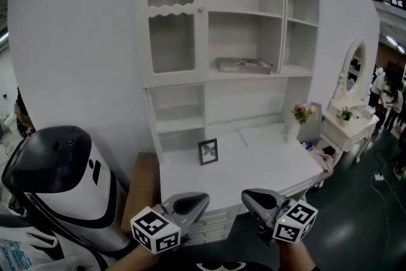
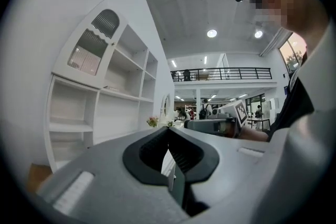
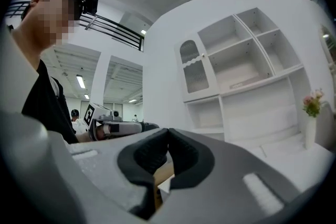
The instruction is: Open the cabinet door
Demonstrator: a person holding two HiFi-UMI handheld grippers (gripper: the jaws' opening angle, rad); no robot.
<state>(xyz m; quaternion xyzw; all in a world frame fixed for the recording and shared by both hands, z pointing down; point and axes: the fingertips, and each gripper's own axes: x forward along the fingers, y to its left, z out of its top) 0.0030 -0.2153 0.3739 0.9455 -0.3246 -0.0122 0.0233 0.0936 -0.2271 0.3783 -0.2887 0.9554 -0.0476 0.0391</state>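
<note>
1. Two hand-held grippers face one tall white cabinet unit (image 1: 244, 41) that stands against a white wall (image 1: 70, 41). Open shelves fill the unit's middle and right; its back rises from the rear edge of a white worktop (image 1: 266, 165).
2. Left of the worktop stands a rounded white-and-black machine (image 1: 63, 181). A brown board (image 1: 141, 190) fits between it and the worktop's left edge, so that side is crowded.
3. Right of the worktop's right edge there is dark open floor (image 1: 355, 212), and beyond it a small white dressing table (image 1: 346, 127) with an oval mirror.
4. The cabinet door (image 1: 170, 16) fills the unit's upper left corner. It has an arched ribbed pane above a plain pane and lies flush in its frame, with a small knob (image 1: 200, 9) on its right edge.
5. The left gripper (image 1: 203, 198) hangs just before the worktop's front edge. Its jaws are pressed together with nothing between them, as the left gripper view (image 2: 169, 128) shows. The door is high above it and a little to the left in the head view, well apart, with the whole depth of the worktop between.
6. The right gripper (image 1: 246, 195) is beside it, near the same front edge. Its jaws also meet tip to tip and are empty (image 3: 168, 131); the door is up and further left.
7. A small dark picture frame (image 1: 208, 152) stands upright near the worktop's left rear.
8. Pink flowers (image 1: 303, 112) stand at its right rear corner.
</note>
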